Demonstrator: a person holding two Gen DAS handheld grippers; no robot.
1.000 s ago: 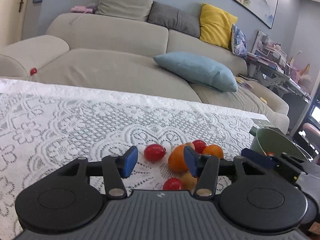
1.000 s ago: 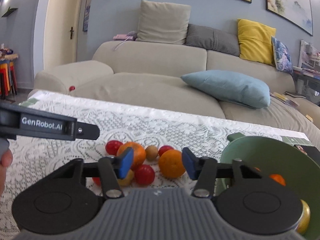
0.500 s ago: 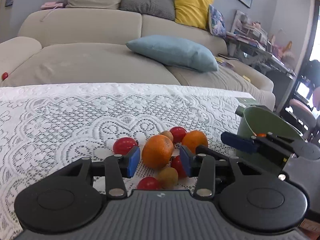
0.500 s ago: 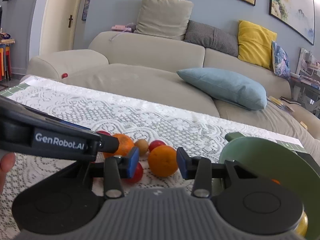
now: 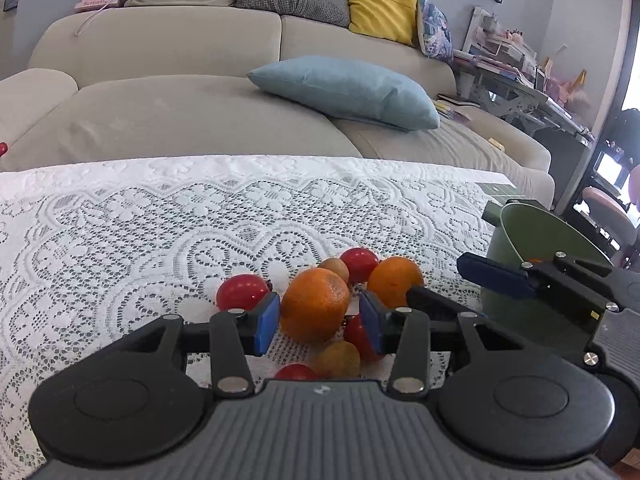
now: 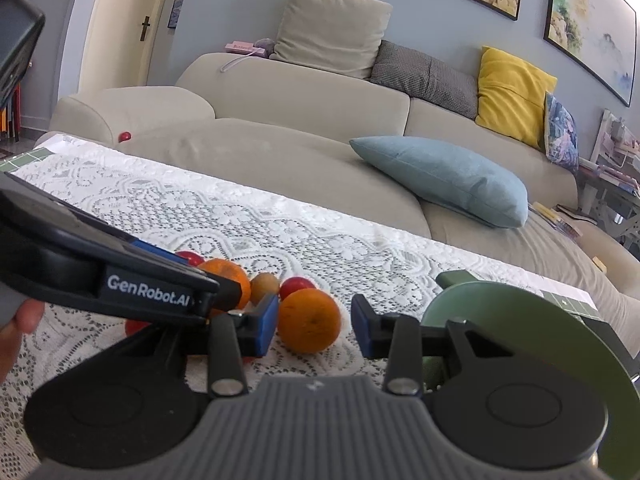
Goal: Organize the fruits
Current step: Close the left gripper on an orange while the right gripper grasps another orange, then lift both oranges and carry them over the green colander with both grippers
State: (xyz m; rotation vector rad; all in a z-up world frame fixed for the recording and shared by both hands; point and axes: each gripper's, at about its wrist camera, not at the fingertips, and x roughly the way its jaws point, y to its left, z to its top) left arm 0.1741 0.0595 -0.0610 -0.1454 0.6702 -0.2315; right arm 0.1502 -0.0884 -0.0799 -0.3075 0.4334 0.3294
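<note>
Fruits lie in a heap on the bench (image 5: 120, 216), beside the green bowl (image 6: 520, 312). Left tongs (image 5: 319, 322) stand apart around one orange (image 5: 314, 304), right tongs (image 6: 314, 324) apart around another orange (image 6: 309, 326). Each should close at the widest part, gently, without pushing the neighbours.

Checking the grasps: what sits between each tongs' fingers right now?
Left tongs frame the nearer orange, in the left wrist view. Right tongs frame the other orange, in the right wrist view. Neither is shut.
</note>
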